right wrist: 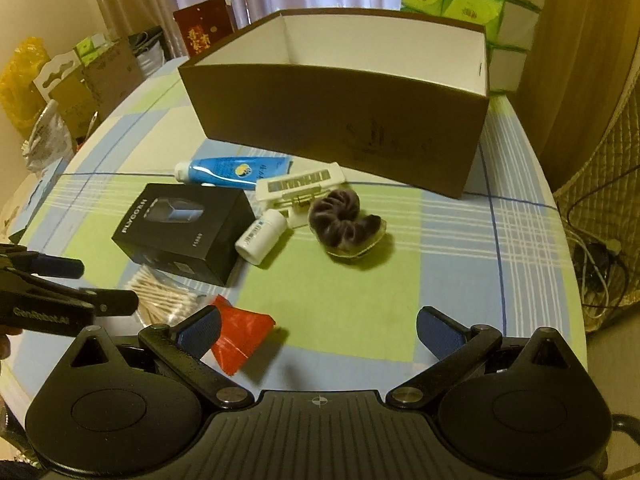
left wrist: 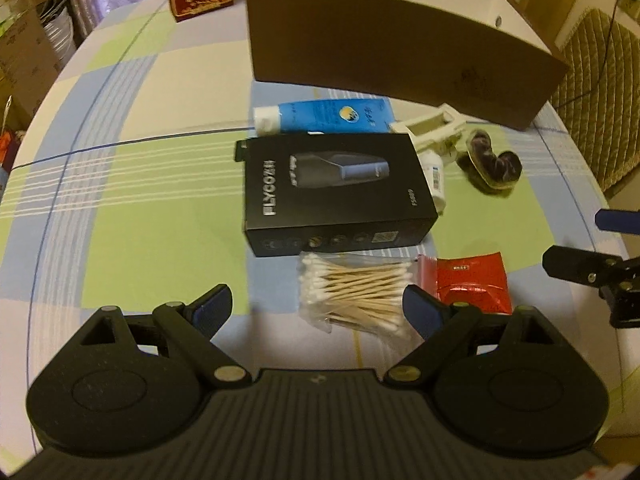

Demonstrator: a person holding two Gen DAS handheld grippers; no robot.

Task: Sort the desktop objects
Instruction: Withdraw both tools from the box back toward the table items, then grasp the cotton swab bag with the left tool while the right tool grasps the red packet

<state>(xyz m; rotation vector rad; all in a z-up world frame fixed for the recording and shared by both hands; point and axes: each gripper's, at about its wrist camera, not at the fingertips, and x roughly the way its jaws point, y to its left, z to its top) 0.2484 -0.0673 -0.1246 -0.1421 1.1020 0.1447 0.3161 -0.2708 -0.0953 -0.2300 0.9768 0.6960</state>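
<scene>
**Q:** Checked cloth in green, blue and cream covers a round table [left wrist: 132, 184]. What does the left wrist view show on it?

**A:** The left gripper [left wrist: 318, 306] hangs low over the near edge, jaws wide and holding nothing. Between its blue pads lies a clear bag of cotton swabs [left wrist: 354, 294]. A red foil packet [left wrist: 474, 282] lies just right of the swabs, and a black shaver box [left wrist: 340, 194] lies just behind them. Beyond that sit a blue tube [left wrist: 324, 117], a white plastic clip [left wrist: 430, 126], a small white bottle [left wrist: 436, 178] and a dark hair scrunchie [left wrist: 494, 164]. A tall brown cardboard box [left wrist: 384, 52] stands at the back.

**Q:** And the right wrist view?

**A:** The right gripper [right wrist: 318, 332] also hovers with jaws wide and empty, over bare cloth. The red packet [right wrist: 240, 336] touches its left pad. The brown box [right wrist: 340, 112] is open-topped with a white inside, and no items are visible in it, so sorting has likely barely begun.

**Q:** What might go wrong?

**A:** The swab bag is thin and slippery; a pinch could catch only film and let it slide out. It also lies close against the shaver box and packet, so a wide jaw may nudge those. The two grippers are near each other and could collide.
</scene>
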